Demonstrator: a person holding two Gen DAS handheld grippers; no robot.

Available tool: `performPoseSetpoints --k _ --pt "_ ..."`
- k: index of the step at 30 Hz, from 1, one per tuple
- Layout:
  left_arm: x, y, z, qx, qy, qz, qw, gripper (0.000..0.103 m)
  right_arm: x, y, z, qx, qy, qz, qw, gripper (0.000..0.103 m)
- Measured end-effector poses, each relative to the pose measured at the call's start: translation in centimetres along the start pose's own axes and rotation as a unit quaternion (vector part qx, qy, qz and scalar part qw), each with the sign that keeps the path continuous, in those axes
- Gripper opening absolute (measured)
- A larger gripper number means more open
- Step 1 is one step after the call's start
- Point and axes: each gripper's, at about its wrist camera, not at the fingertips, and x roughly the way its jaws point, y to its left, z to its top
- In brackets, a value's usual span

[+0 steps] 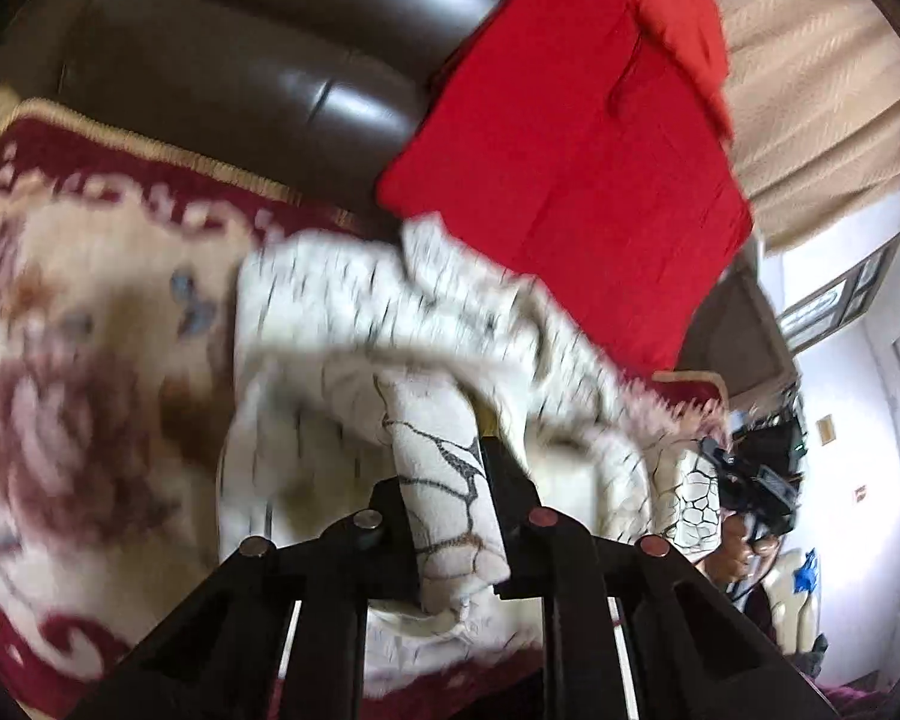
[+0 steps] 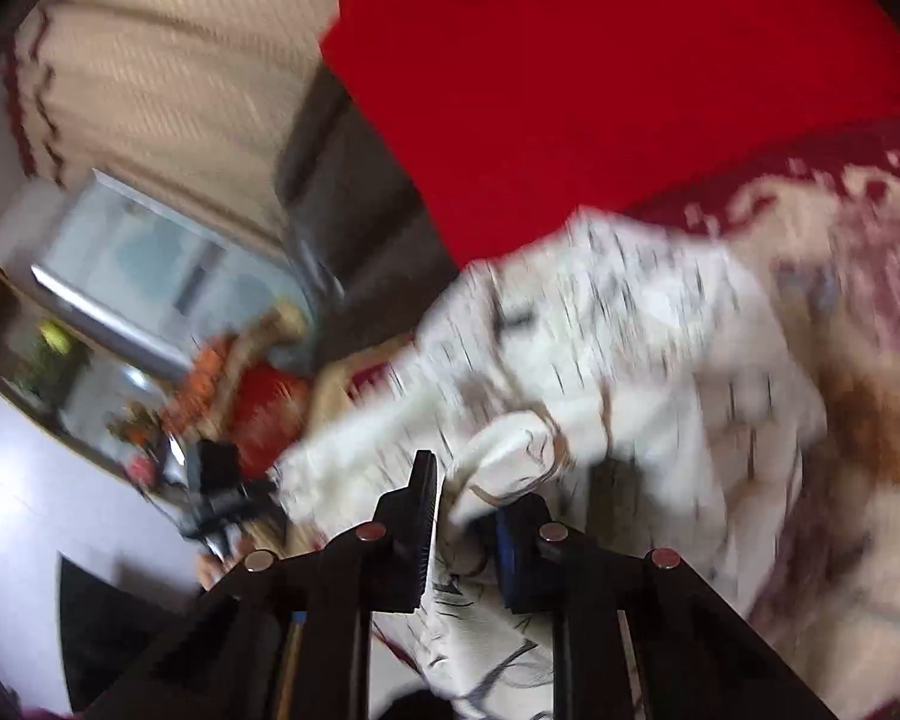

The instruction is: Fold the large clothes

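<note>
Garment (image 1: 354,324), cream with thin dark crackle lines, lying bunched on a floral blanket (image 1: 90,276) of cream and dark red, its far edge touching a red cushion (image 1: 570,138). Being pinched at two places at once. Left gripper (image 1: 444,516) clamping a rolled fold of the cloth between its black fingers (image 1: 504,480), the fold filling the narrow gap and hanging down past the jaws. Right gripper (image 2: 468,516) likewise closing on a twisted handful of the same cloth, one ridged black finger (image 2: 420,516) on one side and a blue-padded finger (image 2: 513,558) on the other, fabric trailing below. Seen from the left wrist, the right gripper (image 1: 744,480) holding the garment's other raised corner at the right edge of the view, a hand (image 1: 738,552) behind it. Seen from the right wrist, the left gripper (image 2: 222,492) showing small and blurred at the left end of the cloth. Cloth sagging between the two grips, its middle resting on the blanket. Brown leather sofa (image 1: 240,48) rising behind the blanket; beige curtain (image 1: 810,90) hanging beyond the cushion. Much of both views smeared by motion blur, so the garment's outline not being readable.
</note>
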Motion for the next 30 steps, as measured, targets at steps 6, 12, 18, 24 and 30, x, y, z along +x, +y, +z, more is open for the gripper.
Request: performPoseSetpoints --k 6,12,18,24,30 --pt "2.5 4.9 7.5 -0.088 -0.034 0.025 0.9952 0.016 0.0 -6.3 6.4 0.119 -0.123 -0.007 0.985 0.018" --pt "4.6 9.8 7.1 -0.186 -0.051 0.031 0.9807 0.05 -0.1 -17.5 5.7 0.331 -0.183 0.008 0.926 0.079" --pt "-1.4 9.3 4.9 -0.184 -0.157 0.022 0.97 0.076 -4.5 -13.6 4.9 0.233 -0.21 -0.002 0.949 0.08" --pt "-0.7 2.8 0.7 -0.069 -0.082 0.108 0.9884 0.081 -2.8 -4.0 3.3 0.082 -0.145 -0.049 0.985 0.08" --pt "2.8 -0.1 -4.8 0.007 -0.01 0.188 0.9821 0.081 1.4 0.6 0.2 -0.02 -0.086 -0.119 0.989 0.074"
